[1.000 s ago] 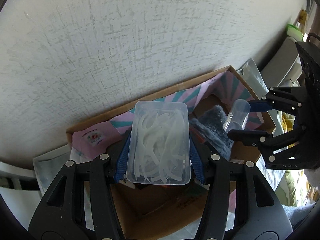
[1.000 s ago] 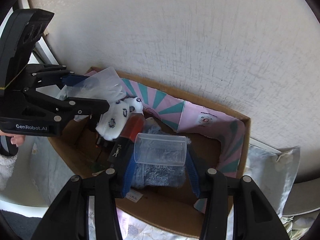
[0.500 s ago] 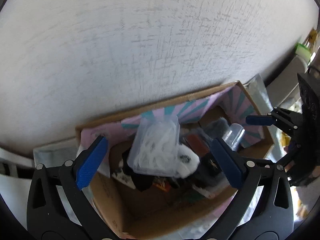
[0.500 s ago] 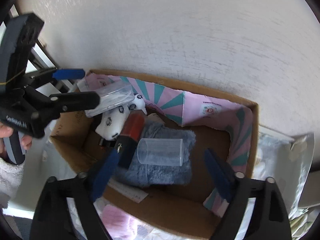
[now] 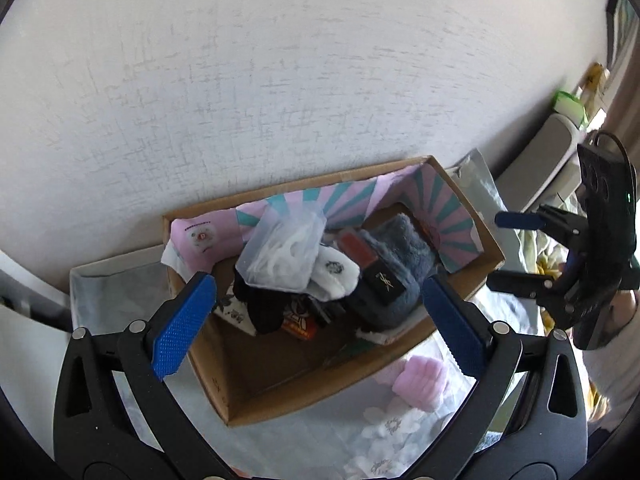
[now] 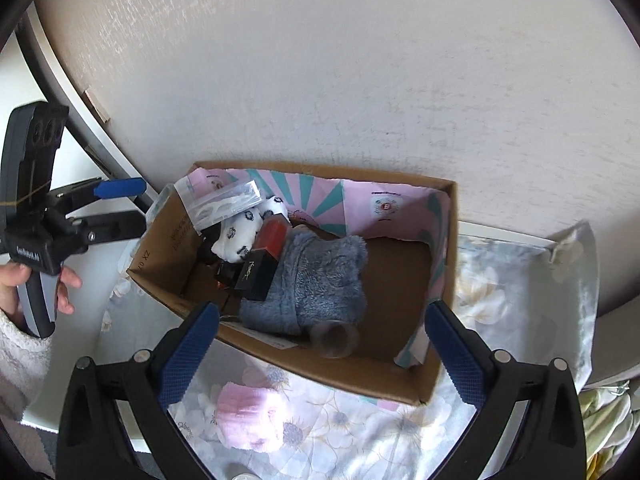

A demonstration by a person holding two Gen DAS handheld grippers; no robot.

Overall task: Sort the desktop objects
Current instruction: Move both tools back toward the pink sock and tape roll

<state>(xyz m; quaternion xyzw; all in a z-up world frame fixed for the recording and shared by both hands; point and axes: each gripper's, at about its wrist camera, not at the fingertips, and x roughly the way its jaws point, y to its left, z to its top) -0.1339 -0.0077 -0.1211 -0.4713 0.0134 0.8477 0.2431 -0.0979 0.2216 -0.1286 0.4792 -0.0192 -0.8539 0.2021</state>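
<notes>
Tub (image 5: pixel 286 254) and cup (image 6: pixel 334 338) lie in the box (image 6: pixel 436 380), both grippers (image 5: pixel 316 312) (image 6: pixel 320 344) having just spread their jaws wide and empty, so apparently the drop is done; next, another item.

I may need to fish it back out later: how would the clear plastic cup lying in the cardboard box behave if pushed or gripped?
The clear plastic cup lies on its side against the blue fleece, so a push would probably roll it across the bare floor of the cardboard box. It looks thin and smooth: likely very light, perhaps slippery, and apt to flex if squeezed hard.
</notes>
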